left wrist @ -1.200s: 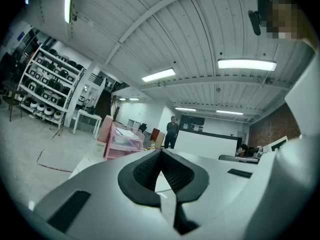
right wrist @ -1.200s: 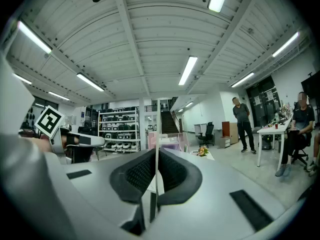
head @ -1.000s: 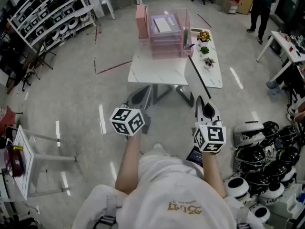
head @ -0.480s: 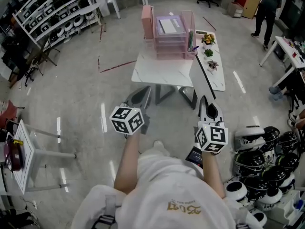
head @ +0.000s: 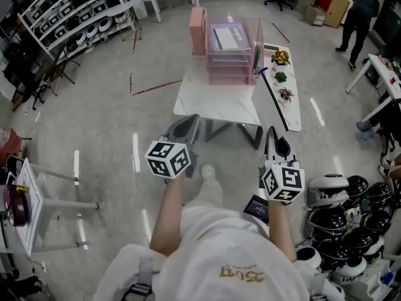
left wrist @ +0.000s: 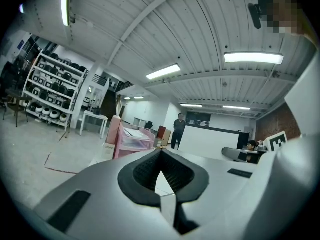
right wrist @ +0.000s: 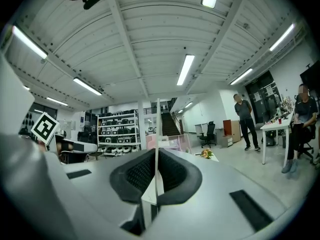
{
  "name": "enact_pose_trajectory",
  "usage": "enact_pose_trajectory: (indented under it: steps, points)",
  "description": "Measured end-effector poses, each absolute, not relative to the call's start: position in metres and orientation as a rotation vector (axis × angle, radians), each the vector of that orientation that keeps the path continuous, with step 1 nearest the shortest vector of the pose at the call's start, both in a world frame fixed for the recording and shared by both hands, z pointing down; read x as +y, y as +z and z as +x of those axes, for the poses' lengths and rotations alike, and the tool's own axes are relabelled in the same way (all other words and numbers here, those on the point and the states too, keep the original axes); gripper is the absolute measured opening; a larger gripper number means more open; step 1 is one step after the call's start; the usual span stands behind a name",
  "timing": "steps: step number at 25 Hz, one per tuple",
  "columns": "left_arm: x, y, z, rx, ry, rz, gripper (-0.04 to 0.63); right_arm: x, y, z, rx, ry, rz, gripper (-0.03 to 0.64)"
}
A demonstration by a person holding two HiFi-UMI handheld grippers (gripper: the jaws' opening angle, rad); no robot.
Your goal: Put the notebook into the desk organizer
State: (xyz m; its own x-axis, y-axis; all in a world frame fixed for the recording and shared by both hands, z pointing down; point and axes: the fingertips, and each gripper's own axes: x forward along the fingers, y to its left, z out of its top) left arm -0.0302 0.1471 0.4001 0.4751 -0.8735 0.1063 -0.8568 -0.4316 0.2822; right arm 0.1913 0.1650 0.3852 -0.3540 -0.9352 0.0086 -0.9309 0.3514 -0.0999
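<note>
A pink desk organizer (head: 230, 49) with stacked trays stands at the far end of a white table (head: 216, 99) ahead of me. My right gripper (head: 276, 137) is shut on the notebook (head: 276, 102), held on edge and pointing forward, so it shows as a thin dark line. In the right gripper view the notebook (right wrist: 157, 134) is a thin upright sheet between the closed jaws (right wrist: 156, 151). My left gripper (head: 188, 123) is held level beside it. Its jaws (left wrist: 160, 150) meet at the tip with nothing in them. Both grippers are short of the table.
Small potted plants (head: 281, 75) sit on a white strip right of the table. Shelves of helmets (head: 69, 17) line the far left. More helmets (head: 351, 218) lie on the floor at right. A small white table (head: 31, 205) stands at left. A person (head: 360, 11) stands far right.
The table and organizer have drifted right and slightly nearer in the head view as I walk forward. Both grippers keep their pose, and the notebook stays in the right one.
</note>
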Motion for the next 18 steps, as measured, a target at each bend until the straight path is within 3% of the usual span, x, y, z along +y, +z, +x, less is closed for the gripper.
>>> enact_pose_trajectory:
  steps: [18]
  points:
    - [-0.129,0.377,-0.065,-1.365,0.020,2.550,0.015,-0.092,0.359,0.135,2.504,-0.016,-1.863,0.020]
